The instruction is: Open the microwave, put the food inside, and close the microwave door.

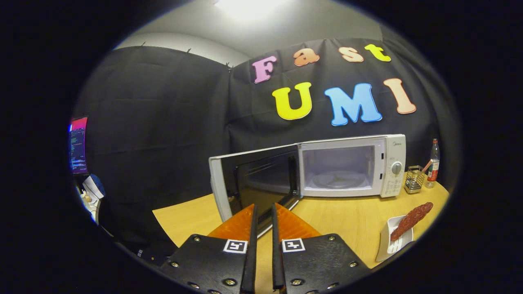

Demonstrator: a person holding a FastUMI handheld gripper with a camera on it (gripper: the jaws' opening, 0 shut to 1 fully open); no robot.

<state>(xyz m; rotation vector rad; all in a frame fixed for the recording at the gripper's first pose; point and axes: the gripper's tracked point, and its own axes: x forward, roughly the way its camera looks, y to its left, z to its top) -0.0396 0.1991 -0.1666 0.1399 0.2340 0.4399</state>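
Gripper view: the gripper (263, 210) sits low over the table (347, 218), its two fingers drawn almost together with only a thin slit between them and nothing held in it. Just ahead of the fingertips hangs the lower edge of the microwave (351, 165) door (255, 183), swung wide open to the left, its dark window facing the camera. The door stands directly between the fingers and the left part of the oven; whether the tips touch it cannot be told. Beyond the door the lit cavity is open, with the glass turntable (338, 179) lying bare on its floor. The control panel with a round knob (396, 168) runs down the oven's right side. To the right of the oven, near the table's far corner, stand a small wire basket (414, 179) and a bottle (434, 163), close together. The food, a long reddish sausage (410, 220), lies slantwise across a white dish (392, 243) at the table's right edge, well apart from the fingers and from the oven. Far to the left glows a screen (77, 145).
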